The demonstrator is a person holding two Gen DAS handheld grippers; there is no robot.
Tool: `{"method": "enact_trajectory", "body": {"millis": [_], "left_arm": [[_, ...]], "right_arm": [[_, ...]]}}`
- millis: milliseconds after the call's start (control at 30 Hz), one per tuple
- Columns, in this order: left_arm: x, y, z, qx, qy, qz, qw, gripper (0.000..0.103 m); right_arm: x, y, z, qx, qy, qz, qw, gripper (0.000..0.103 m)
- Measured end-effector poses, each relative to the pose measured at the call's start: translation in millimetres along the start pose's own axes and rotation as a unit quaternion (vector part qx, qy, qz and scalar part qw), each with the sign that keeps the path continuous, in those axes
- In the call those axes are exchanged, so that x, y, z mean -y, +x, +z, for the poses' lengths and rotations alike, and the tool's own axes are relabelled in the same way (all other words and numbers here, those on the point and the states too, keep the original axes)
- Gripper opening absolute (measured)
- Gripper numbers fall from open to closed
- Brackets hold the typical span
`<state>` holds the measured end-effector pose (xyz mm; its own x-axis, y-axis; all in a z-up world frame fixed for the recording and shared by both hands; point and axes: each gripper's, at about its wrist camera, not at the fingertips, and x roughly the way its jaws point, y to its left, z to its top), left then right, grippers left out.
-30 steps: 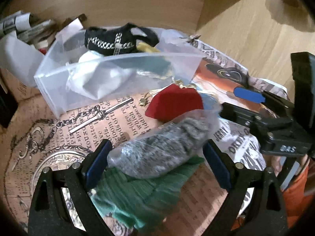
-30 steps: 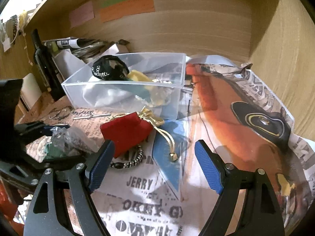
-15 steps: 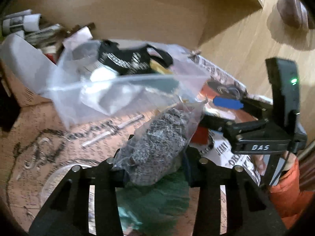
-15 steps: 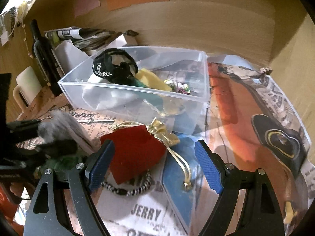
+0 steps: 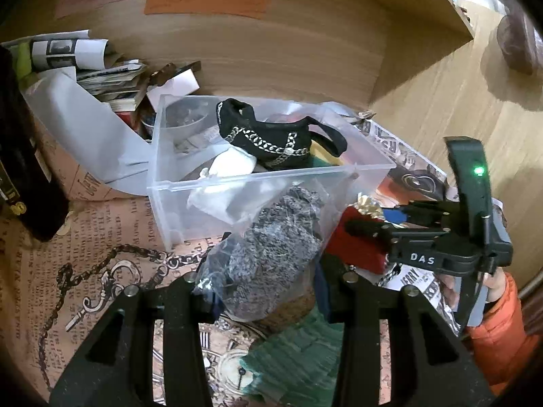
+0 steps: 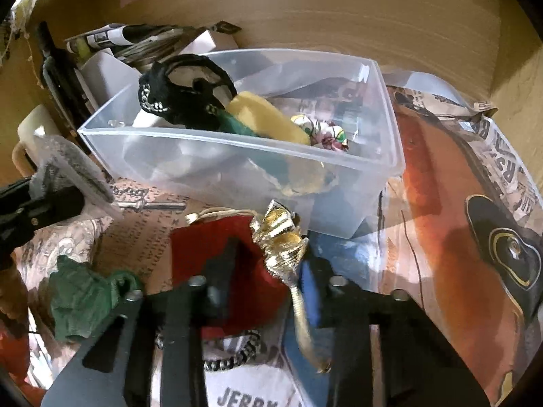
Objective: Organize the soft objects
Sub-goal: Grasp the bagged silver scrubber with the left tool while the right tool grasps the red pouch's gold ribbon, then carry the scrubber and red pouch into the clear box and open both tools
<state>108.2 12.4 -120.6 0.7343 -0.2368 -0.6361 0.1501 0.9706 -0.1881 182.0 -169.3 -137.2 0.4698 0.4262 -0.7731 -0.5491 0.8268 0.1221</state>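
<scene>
- The left gripper [image 5: 268, 291] pinches a clear plastic bag of grey knitted fabric [image 5: 271, 251], holding it up just in front of the near wall of the clear plastic bin [image 5: 169, 183].
- The right gripper [image 6: 268, 288] has its fingers pressed onto a red pouch [image 6: 210, 247] with a gold ribbon bow [image 6: 281, 237], close to the bin's front wall.
- Inside the bin lie a black strap with silver chain [image 5: 271, 139], a white cloth [image 5: 234, 166], a yellow item [image 6: 264, 118], a green piece [image 6: 237, 125] and a small floral-print bundle [image 6: 322, 132].
- A crumpled green cloth [image 6: 81, 298] lies on the printed paper [image 5: 101, 237] covering the surface, below the left gripper.
- A black-and-white braided cord [image 6: 234, 356] lies on the paper beneath the right gripper.
- Rolled newspapers [image 5: 85, 57] are stacked behind the bin against the wooden back wall [image 5: 288, 51].
</scene>
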Motion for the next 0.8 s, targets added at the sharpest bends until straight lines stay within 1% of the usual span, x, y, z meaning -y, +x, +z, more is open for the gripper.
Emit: {"method": "enact_trajectory", "body": {"millis": [67,133,433,600,800], "left_arm": [[-1,1,0,0.002,0.001,0.004,1.0000,0.041],[-2,1,1,0.005,0.000,0.006,1.0000,0.041],[-6,-22,14,0.036,-0.004,0.017,0.9992,0.041],[-9,-35,32,0.064,-0.008,0.032,0.9974,0.041],[-17,-46,56,0.096,-0.014,0.054,0.9939,0.041]], "right_arm": [[-1,-4,-1,0.009,-0.003,-0.003,1.000,0.020],[-3,-12,-2,0.020,-0.007,-0.006,1.000,0.019],[-9,-59,3,0.079,-0.017,-0.004,0.997,0.019],[-10,-84,14,0.123,-0.023,-0.007,0.992,0.019],[-4,-99,31,0.164,-0.013,-0.012,0.986,0.019]]}}
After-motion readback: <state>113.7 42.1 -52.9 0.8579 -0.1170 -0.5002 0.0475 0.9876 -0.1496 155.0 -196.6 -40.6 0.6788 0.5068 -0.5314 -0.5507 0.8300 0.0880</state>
